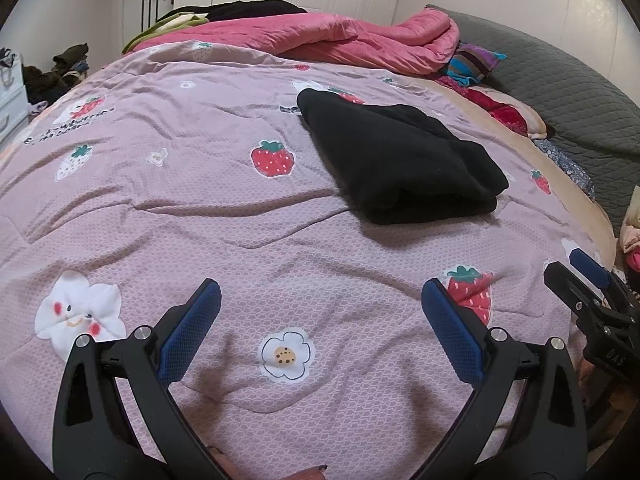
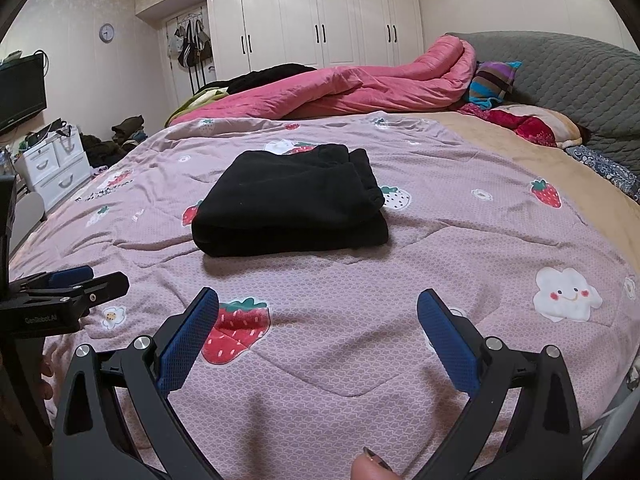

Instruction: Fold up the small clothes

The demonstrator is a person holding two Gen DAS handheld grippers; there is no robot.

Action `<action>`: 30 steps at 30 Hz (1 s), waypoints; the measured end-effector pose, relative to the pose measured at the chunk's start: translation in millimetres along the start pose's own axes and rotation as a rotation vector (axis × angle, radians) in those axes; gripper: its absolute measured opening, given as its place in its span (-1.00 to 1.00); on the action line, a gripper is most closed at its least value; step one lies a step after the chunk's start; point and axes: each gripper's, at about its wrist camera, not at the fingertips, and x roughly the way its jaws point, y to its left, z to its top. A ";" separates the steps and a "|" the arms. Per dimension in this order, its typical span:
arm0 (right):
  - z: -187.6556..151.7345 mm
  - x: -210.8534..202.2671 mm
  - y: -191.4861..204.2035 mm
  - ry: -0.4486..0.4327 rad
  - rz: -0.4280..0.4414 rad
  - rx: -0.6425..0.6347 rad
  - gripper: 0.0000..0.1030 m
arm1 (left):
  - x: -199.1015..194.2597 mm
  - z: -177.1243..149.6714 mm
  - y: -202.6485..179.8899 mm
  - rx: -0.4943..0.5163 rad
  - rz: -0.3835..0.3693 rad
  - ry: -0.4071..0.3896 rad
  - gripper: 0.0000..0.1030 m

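A black garment (image 1: 394,160) lies folded into a thick rectangle on the pink strawberry-print quilt (image 1: 200,208); it also shows in the right wrist view (image 2: 292,200) at mid-bed on the quilt (image 2: 360,280). My left gripper (image 1: 320,292) is open and empty, low over the quilt, well short of the garment. My right gripper (image 2: 318,300) is open and empty, also short of the garment. The right gripper appears at the right edge of the left wrist view (image 1: 576,276); the left gripper appears at the left edge of the right wrist view (image 2: 88,276).
A pink duvet (image 2: 360,84) is bunched at the far side of the bed, with striped and red pillows (image 2: 496,80) and a grey headboard (image 2: 580,80) to the right. White wardrobes (image 2: 320,20) stand behind; drawers and clutter (image 2: 56,164) stand at left.
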 end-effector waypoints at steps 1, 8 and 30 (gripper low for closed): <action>0.0 0.1 -0.1 0.002 0.000 0.000 0.92 | -0.2 0.0 0.1 -0.001 0.001 0.000 0.82; 0.1 0.0 -0.6 0.002 -0.003 0.000 0.92 | -0.5 -0.3 -0.1 -0.002 0.004 -0.001 0.82; 0.6 -0.2 -0.6 0.002 -0.004 -0.002 0.92 | -0.6 0.3 3.3 -0.007 0.003 0.008 0.82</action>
